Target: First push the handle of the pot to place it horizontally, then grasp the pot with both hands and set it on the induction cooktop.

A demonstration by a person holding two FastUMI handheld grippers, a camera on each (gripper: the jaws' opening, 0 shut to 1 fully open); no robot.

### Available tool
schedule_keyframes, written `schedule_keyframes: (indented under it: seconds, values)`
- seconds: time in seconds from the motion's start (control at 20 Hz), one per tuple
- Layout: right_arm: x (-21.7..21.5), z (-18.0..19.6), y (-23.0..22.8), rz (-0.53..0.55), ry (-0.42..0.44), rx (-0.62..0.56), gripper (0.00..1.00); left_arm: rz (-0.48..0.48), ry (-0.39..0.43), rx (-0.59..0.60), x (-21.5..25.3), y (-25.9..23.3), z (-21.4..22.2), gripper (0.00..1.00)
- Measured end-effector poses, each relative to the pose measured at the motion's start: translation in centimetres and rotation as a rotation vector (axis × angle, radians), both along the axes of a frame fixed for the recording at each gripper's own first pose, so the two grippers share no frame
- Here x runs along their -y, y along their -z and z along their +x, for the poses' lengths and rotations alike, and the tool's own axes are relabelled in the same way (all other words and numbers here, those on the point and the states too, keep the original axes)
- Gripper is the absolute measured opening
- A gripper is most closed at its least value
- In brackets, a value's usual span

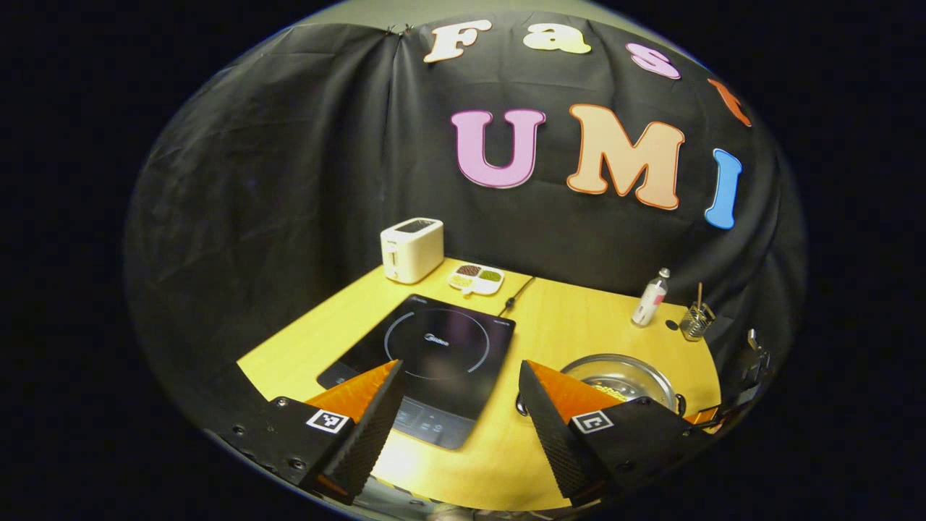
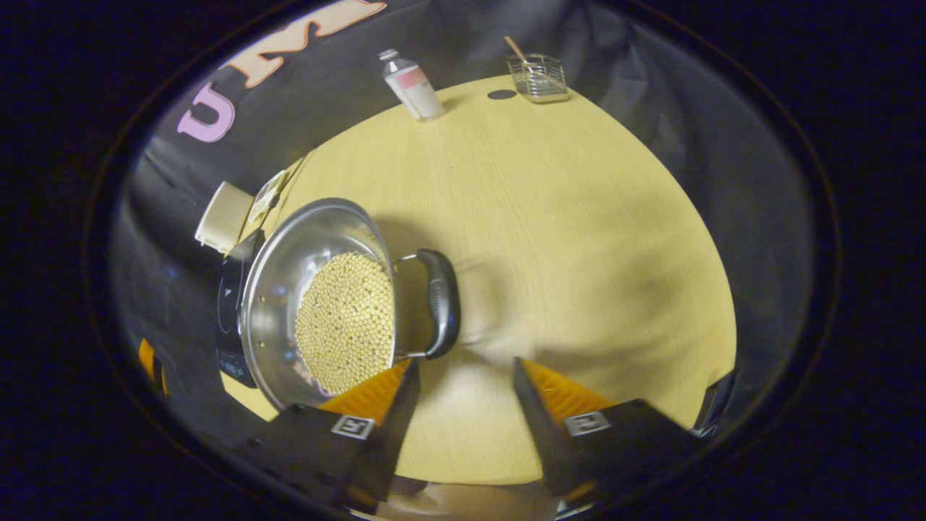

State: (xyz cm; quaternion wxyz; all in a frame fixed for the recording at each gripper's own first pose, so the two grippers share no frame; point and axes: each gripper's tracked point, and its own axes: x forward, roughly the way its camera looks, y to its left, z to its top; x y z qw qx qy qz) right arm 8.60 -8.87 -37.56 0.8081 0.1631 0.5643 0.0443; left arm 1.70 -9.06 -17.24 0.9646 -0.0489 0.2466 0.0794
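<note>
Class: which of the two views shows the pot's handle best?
The right gripper view: the pot's handle shows whole beside the bean-filled pot. In the left gripper view, the left gripper's finger hides much of the pot.

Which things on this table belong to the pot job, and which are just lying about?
For the job: pot of beans, its handle, induction cooktop.

Lying about: toaster, divided snack dish, bottle, wire holder.
</note>
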Motion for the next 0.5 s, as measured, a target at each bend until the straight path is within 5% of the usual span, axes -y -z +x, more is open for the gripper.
schedule_keyframes:
  seconds: [0.05,0.3,0.5]
  values:
    - [-0.2,0.3,-0.7,0.051,0.022,-0.001,0.98,-0.025,0.012,-0.019,0.7,0.8,0.3,0.96]
    - [-0.9,1.3,-3.0,0.217,0.081,-0.010,0.99,-0.178,0.148,-0.173,5.2,5.8,2.3,0.95]
    - [-0.9,1.5,-2.1,0.216,0.013,-0.019,1.00,-0.215,0.228,-0.308,6.4,10.4,3.3,0.96]
